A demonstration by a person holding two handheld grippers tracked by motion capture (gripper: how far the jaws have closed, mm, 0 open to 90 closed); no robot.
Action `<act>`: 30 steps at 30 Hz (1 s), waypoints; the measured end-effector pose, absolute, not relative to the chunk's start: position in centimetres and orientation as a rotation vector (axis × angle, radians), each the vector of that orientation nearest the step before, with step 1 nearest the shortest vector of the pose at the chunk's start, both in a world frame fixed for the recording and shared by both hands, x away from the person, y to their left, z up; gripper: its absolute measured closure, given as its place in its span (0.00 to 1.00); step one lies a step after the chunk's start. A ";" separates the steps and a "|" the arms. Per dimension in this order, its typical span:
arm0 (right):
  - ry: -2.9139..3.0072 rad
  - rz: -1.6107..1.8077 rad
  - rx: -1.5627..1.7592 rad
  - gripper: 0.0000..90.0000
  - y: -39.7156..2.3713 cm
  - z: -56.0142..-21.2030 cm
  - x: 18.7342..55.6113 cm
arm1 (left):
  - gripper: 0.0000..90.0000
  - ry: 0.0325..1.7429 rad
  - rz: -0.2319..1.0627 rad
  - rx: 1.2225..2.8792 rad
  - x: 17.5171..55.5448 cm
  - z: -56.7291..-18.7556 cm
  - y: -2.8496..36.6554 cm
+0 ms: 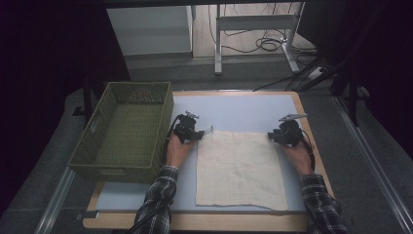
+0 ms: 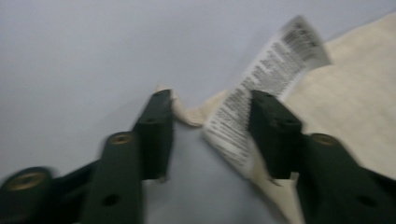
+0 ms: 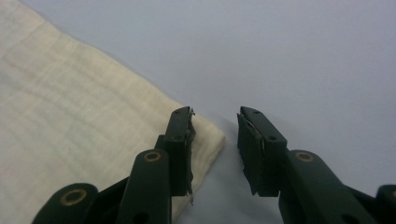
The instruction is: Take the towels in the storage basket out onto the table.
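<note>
Cloth corners not yet gripped

Cloth (image 1: 241,168) lies flat on the worktop (image 1: 243,109), its far corners between the parted jaws of the left hand-held gripper (image 2: 210,126) and right hand-held gripper (image 3: 214,140). Closing now, the left may pinch only the label (image 2: 266,88), and the right may miss its corner (image 3: 208,140).

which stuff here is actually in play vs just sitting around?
In play:
- cream cloth, far corners at both grippers
- care label on the cloth
- left gripper, jaws apart
- right gripper, jaws apart

Sitting around:
- green wicker basket
- cables on the floor
</note>
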State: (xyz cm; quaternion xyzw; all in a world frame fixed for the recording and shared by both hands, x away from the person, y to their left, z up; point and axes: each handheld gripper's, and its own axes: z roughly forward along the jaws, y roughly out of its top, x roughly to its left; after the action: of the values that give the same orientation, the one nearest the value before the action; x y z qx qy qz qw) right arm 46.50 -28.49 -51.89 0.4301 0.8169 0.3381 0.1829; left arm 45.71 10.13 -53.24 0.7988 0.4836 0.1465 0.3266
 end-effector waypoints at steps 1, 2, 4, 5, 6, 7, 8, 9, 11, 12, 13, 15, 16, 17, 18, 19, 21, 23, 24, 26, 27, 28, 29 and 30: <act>2.307 0.951 1.216 0.79 -28.5 -51.9 46.5 | 0.64 1.270 0.381 2.085 45.6 -53.3 10.1; 2.311 0.961 1.221 0.83 -28.4 -51.9 46.4 | 0.66 1.272 0.378 2.088 45.5 -53.2 10.0; 2.330 0.969 1.241 0.94 -28.3 -51.8 46.4 | 0.76 1.261 0.371 2.094 45.4 -53.1 9.7; 2.334 0.973 1.244 0.96 -28.2 -51.8 46.4 | 0.85 1.238 0.360 2.102 45.2 -53.1 9.4; 2.340 0.951 1.235 0.96 -28.0 -51.7 46.4 | 0.94 1.226 0.369 2.112 45.1 -53.1 9.2; 2.343 0.934 1.226 0.97 -27.9 -51.6 46.3 | 0.98 1.206 0.397 2.140 45.1 -53.0 8.9; 2.349 0.904 1.212 0.97 -27.7 -51.5 46.4 | 0.99 1.194 0.408 2.154 45.1 -52.9 8.8; 2.349 0.891 1.202 0.97 -27.5 -51.3 46.4 | 1.00 1.188 0.429 2.152 45.2 -52.8 8.8; 2.334 0.894 1.193 0.97 -27.5 -51.0 46.6 | 1.00 1.187 0.471 2.131 45.5 -52.5 8.9; 2.322 0.899 1.194 0.97 -27.6 -50.7 46.7 | 1.00 1.184 0.484 2.115 45.8 -52.1 9.1; 2.305 0.916 1.194 0.97 -27.7 -50.2 47.0 | 1.00 1.179 0.507 2.109 45.9 -51.9 9.1; 2.280 0.942 1.200 0.97 -27.7 -49.5 47.3 | 1.00 1.169 0.533 2.097 46.1 -51.1 9.3; 2.273 0.950 1.198 0.97 -27.7 -49.1 47.4 | 1.00 1.149 0.546 2.097 45.9 -50.8 9.2; 2.268 0.960 1.192 0.97 -27.7 -48.7 47.3 | 1.00 1.134 0.557 2.101 45.7 -50.6 9.1; 2.269 0.960 1.179 0.97 -27.6 -48.5 47.1 | 1.00 1.117 0.563 2.112 45.4 -50.5 9.0; 2.275 0.957 1.164 0.97 -27.6 -48.3 46.9 | 1.00 1.101 0.566 2.116 45.1 -50.5 8.9; 2.282 0.955 1.150 0.97 -27.7 -48.2 46.5 | 1.00 1.090 0.571 2.109 44.5 -50.3 8.9; 2.281 0.978 1.153 0.97 -27.9 -48.1 45.9 | 1.00 1.083 0.554 2.101 43.8 -50.1 9.0; 2.281 0.989 1.153 0.97 -28.0 -48.1 45.6 | 1.00 1.076 0.561 2.104 43.5 -50.0 9.0; 2.285 0.998 1.142 0.97 -28.3 -48.0 45.0 | 1.00 1.062 0.559 2.108 42.8 -49.7 8.9; 2.287 1.001 1.138 0.97 -28.4 -47.9 44.7 | 1.00 1.055 0.559 2.106 42.5 -49.6 8.9; 2.289 1.006 1.139 0.97 -28.5 -47.8 44.4 | 1.00 1.048 0.562 2.106 42.2 -49.4 8.9; 2.294 1.017 1.137 0.97 -28.6 -47.8 44.1 | 1.00 1.039 0.555 2.109 41.8 -49.3 8.7; 2.300 1.036 1.133 0.97 -28.7 -47.7 43.7 | 1.00 1.027 0.562 2.113 41.4 -49.3 8.6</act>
State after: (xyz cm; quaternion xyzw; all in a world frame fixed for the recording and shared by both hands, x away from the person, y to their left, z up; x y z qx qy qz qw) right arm 43.68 -28.73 -47.71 0.4026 0.8170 0.3679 0.1873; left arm 41.39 8.62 -49.25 0.8176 0.3976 0.2175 0.3551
